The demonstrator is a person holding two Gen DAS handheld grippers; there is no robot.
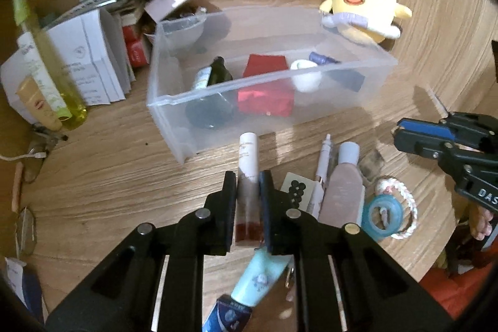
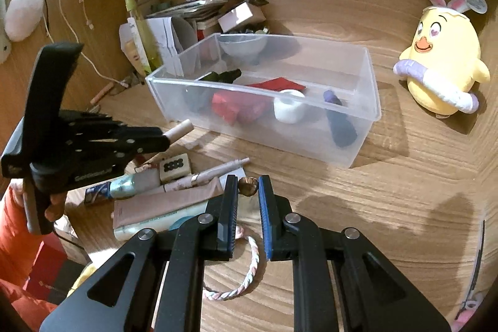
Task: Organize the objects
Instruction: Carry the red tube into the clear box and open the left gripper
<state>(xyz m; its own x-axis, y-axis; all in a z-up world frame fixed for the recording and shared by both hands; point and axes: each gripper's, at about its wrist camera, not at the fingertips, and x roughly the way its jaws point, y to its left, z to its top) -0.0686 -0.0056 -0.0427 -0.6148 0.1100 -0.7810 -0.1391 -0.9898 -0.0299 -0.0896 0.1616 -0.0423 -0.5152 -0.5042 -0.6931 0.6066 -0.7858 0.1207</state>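
Observation:
My left gripper [image 1: 248,179] is shut on a lip-gloss tube [image 1: 248,164] with a white cap and red liquid, held above the wooden desk just in front of the clear plastic bin [image 1: 174,101]. The bin [image 2: 351,142] holds a dark bottle [image 1: 214,73], a red box [image 1: 264,92], a white jar [image 1: 306,77] and a dark blue item [image 1: 345,77]. My right gripper [image 2: 248,184] is open and empty, its tips beside a small brown object [image 2: 248,185]. A pink tube [image 1: 342,192], a white pen [image 1: 323,167] and a light blue tube [image 1: 261,279] lie on the desk.
A yellow chick plush [image 1: 364,8] stands behind the bin's right end. Boxes, papers and a green bottle [image 1: 43,64] crowd the back left. A braided ring [image 2: 246,279] and blue tape roll [image 1: 381,215] lie near the right gripper [image 1: 435,139]. A domino tile [image 2: 174,165] lies by the pile.

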